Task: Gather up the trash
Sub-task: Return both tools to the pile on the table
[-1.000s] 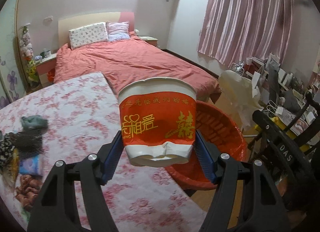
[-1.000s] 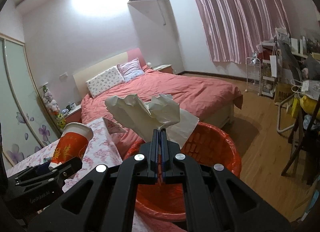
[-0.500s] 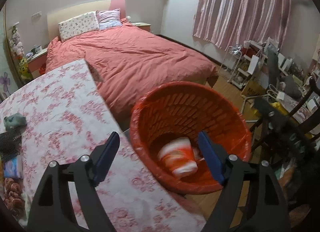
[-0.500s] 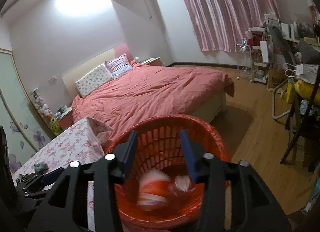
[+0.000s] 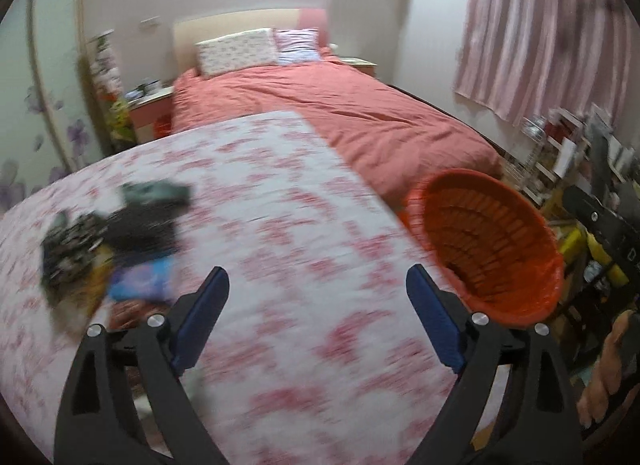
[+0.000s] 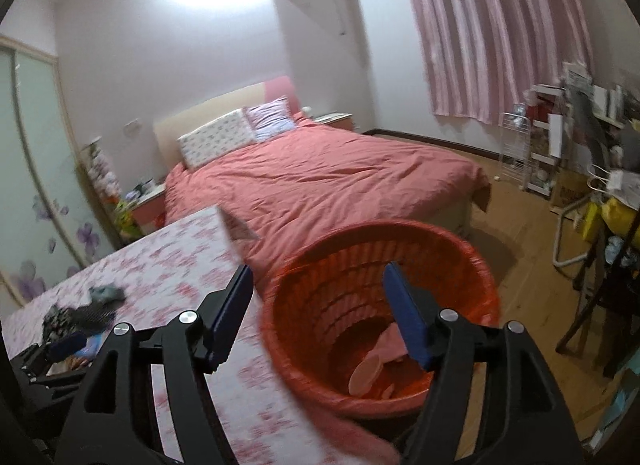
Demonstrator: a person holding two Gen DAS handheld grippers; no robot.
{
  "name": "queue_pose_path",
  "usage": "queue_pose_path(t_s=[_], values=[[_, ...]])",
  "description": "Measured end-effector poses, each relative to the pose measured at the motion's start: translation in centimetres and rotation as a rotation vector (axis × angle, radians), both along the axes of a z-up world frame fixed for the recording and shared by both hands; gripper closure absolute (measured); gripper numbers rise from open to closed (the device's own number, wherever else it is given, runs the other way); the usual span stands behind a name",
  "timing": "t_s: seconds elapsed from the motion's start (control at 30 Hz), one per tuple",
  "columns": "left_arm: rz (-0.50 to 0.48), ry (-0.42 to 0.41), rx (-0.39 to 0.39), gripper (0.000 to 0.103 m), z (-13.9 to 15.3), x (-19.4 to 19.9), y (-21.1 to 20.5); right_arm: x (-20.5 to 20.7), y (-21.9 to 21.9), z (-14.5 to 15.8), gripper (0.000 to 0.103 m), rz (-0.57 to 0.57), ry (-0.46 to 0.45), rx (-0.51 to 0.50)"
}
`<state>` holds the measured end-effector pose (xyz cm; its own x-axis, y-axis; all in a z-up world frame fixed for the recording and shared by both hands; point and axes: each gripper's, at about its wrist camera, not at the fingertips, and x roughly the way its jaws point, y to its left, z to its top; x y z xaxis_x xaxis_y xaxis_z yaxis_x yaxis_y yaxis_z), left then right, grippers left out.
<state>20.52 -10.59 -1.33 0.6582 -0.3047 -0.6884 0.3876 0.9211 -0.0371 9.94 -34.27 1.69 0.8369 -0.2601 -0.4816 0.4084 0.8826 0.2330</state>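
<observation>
My left gripper [image 5: 316,277] hangs over the floral tablecloth [image 5: 280,193]; its jaws are opening and nothing is between them. A blurred heap of wrappers and dark scraps [image 5: 112,241] lies to its left on the table. The orange basket [image 5: 552,261] stands off the table's right edge. My right gripper [image 6: 319,271] is above the basket [image 6: 380,227], its jaws opening and empty. The red and white paper cup [image 6: 366,369] lies on its side at the bottom of the basket, with a pale crumpled tissue [image 6: 390,341] beside it. The trash heap [image 6: 80,317] shows at the far left.
A bed with a pink-red cover [image 6: 320,181] lies behind the table and basket. Dark chairs and a cluttered shelf [image 6: 580,137] line the right side over a wooden floor [image 6: 528,265]. A person's hand [image 5: 612,365] shows at the right edge.
The left gripper let the paper cup fall into the basket and swung left over the table. The right gripper opened and dropped the tissue into the basket.
</observation>
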Motion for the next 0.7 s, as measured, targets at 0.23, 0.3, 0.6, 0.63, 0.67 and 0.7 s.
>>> queue_pose_path(t_s=[0.23, 0.3, 0.6, 0.63, 0.67, 0.7], values=[[0.191, -0.002, -0.011, 0.014, -0.2, 0.0, 10.3, 1.3, 6.1, -0.1, 0.036, 0.166, 0.038, -0.011], [0.24, -0.005, -0.015, 0.014, -0.3, -0.2, 12.9, 2.0, 8.4, -0.1, 0.036, 0.228, 0.05, -0.016], [0.432, 0.0, -0.044, 0.014, -0.6, -0.5, 23.3, 4.9, 18.5, -1.4, 0.036, 0.5, 0.119, -0.023], [0.442, -0.002, -0.045, 0.014, -0.5, -0.7, 24.1, 5.2, 19.5, -1.7, 0.036, 0.524, 0.128, -0.025], [0.451, -0.004, -0.045, 0.014, -0.5, -0.8, 24.7, 5.5, 20.4, -1.8, 0.036, 0.539, 0.134, -0.029], [0.457, -0.004, -0.045, 0.014, -0.6, -1.0, 25.1, 5.7, 21.2, -2.0, 0.036, 0.552, 0.143, -0.033]])
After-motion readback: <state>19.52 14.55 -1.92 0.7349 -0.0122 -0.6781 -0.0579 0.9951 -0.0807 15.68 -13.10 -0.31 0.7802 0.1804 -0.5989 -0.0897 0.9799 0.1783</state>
